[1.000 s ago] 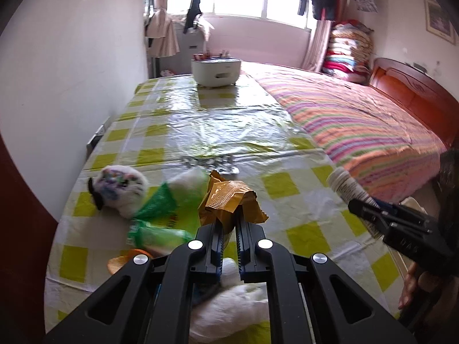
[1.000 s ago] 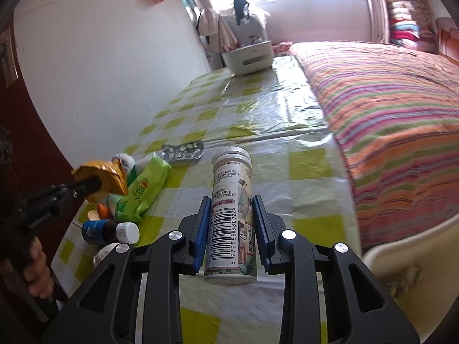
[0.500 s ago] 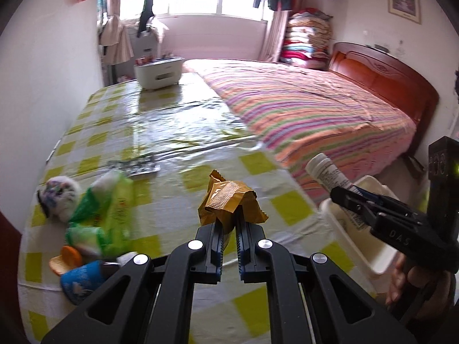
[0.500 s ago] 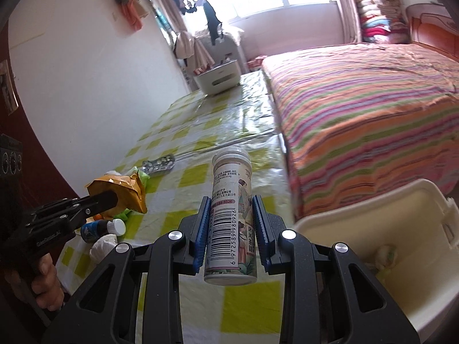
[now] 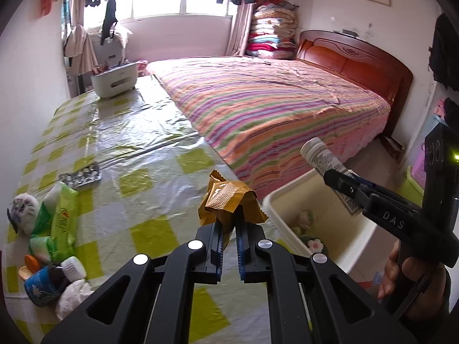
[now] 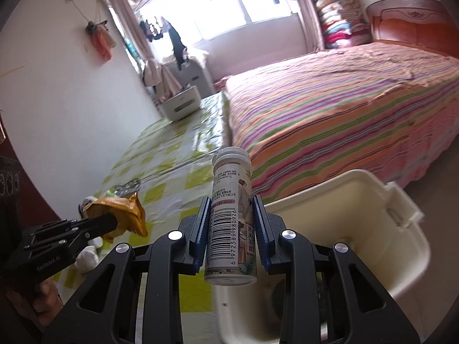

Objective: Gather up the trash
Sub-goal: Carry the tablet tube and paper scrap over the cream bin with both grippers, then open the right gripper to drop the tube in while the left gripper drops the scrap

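At lower left of the left wrist view, more litter (image 5: 54, 243) waits on the checked table (image 5: 143, 132). At centre my left gripper (image 5: 228, 229) is pinched tight on a crumpled gold wrapper (image 5: 229, 200). To the right, my right gripper (image 6: 231, 229) clamps a white tube (image 6: 231, 215) above the cream bin (image 6: 381, 229), ready for dropping.

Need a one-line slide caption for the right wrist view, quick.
Right gripper clamps a white tablet tube above the cream bin; left gripper carries a gold wrapper.
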`<act>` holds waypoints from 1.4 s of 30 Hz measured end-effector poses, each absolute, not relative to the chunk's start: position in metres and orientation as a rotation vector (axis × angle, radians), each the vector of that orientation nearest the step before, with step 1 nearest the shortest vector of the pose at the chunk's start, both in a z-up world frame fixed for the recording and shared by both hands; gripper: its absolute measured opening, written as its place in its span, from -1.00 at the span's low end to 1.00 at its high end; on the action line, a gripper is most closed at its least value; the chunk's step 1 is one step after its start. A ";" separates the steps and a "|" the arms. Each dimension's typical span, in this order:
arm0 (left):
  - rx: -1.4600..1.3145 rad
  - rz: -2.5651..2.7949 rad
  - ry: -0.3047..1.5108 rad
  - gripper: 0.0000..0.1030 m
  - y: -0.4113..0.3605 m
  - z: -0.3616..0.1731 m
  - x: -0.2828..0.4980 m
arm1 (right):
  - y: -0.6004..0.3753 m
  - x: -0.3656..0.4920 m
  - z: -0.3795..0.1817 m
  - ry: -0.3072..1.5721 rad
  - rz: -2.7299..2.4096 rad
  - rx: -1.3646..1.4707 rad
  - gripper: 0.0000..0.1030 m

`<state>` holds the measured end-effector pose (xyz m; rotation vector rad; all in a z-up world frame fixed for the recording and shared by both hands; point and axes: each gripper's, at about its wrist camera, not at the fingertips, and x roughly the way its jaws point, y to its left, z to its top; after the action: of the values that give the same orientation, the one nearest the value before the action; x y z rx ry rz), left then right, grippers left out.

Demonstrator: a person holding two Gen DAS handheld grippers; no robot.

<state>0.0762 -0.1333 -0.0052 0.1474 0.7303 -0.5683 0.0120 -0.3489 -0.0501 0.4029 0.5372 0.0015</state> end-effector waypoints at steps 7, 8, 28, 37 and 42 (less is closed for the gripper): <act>0.159 -0.613 0.735 -0.85 -0.153 -0.007 0.072 | -0.364 0.002 -0.053 0.510 -0.072 0.420 -0.35; 0.161 -0.620 0.736 -0.85 -0.156 -0.007 0.072 | -0.368 0.000 -0.052 0.501 -0.084 0.430 -0.16; 0.175 -0.769 0.783 -0.85 -0.210 -0.019 0.063 | -0.406 -0.033 -0.044 0.334 -0.201 0.550 0.25; 0.204 -0.844 0.753 -0.83 -0.232 -0.020 0.048 | -0.412 -0.038 -0.049 0.322 -0.213 0.560 0.27; 0.214 -0.819 0.752 -0.17 -0.234 -0.020 0.044 | -0.413 -0.039 -0.049 0.318 -0.209 0.567 0.27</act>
<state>0.0440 -0.2336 -0.0203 0.2139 0.7522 -0.8185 -0.0387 -0.4125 -0.0485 0.5674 0.3175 -0.2088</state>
